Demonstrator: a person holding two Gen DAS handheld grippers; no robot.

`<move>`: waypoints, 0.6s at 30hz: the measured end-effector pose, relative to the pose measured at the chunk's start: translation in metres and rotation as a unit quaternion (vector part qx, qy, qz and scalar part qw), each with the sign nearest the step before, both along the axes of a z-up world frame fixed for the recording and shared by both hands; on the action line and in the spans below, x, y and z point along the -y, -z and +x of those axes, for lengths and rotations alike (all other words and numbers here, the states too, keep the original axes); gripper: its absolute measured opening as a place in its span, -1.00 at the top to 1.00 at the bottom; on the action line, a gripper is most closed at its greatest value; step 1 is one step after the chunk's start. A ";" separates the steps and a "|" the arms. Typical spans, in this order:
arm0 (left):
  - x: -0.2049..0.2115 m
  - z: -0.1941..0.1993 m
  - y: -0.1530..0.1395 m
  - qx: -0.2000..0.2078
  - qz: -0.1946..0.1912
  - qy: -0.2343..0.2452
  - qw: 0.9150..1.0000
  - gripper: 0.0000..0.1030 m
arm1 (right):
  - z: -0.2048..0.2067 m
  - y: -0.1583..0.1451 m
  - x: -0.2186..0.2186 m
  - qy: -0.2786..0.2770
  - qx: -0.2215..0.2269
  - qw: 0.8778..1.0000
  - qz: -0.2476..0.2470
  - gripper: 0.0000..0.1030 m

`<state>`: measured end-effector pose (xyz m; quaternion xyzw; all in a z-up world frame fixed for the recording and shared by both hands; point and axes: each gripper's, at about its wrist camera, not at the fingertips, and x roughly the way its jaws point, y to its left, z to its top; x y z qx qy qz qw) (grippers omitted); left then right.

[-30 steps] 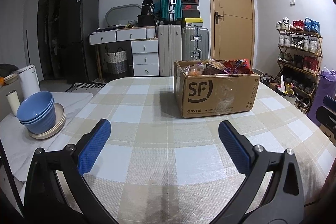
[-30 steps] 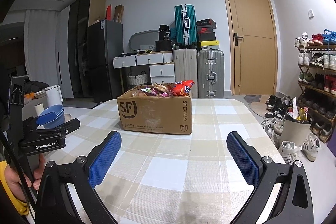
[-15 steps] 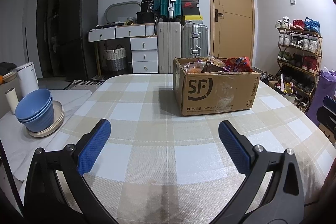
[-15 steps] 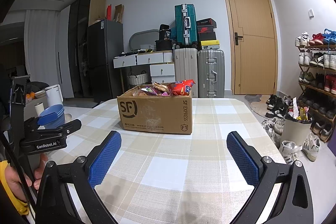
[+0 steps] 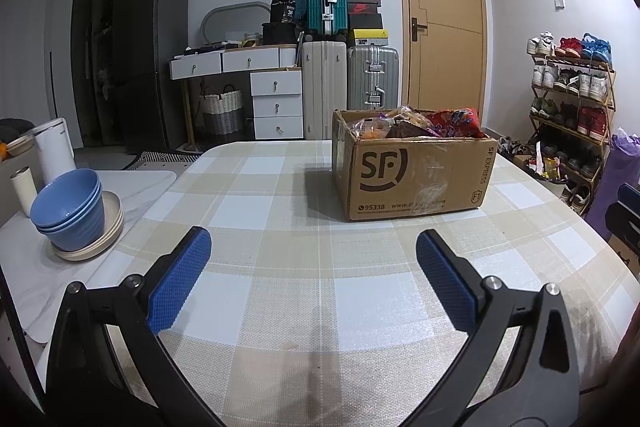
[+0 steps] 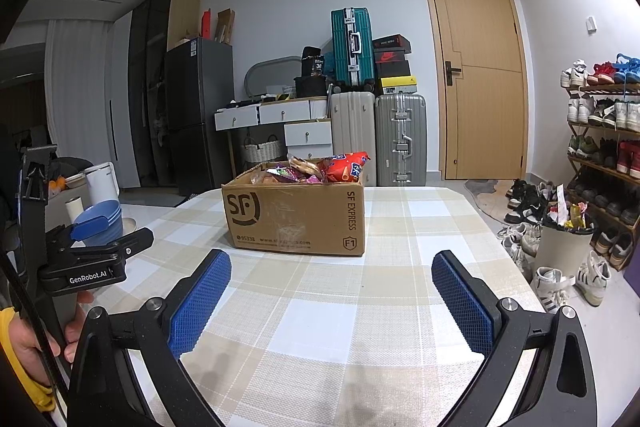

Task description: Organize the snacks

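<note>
Premises: lived-in home. Evidence: shoe rack (image 5: 572, 99) loaded with footwear beside the entry door (image 5: 440, 39), stacked suitcases (image 5: 326, 1), refrigerator (image 5: 150, 67), drawer unit (image 5: 276, 103), checked-cloth counter (image 5: 280, 291) with bowls (image 5: 68, 203).

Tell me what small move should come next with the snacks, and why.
Probably ease the right gripper forward toward the cardboard box. Both sets of jaws are wide open and empty, short of the box, and the snack packets sit heaped inside it; the red bag on top looks easiest to reach.
</note>
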<state>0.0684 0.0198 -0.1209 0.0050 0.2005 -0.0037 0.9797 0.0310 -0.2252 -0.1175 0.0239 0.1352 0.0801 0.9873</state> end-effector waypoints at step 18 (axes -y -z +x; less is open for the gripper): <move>0.008 -0.001 0.000 0.001 0.005 0.022 1.000 -0.99 | -0.001 0.000 0.000 0.006 0.000 1.000 0.000 -0.99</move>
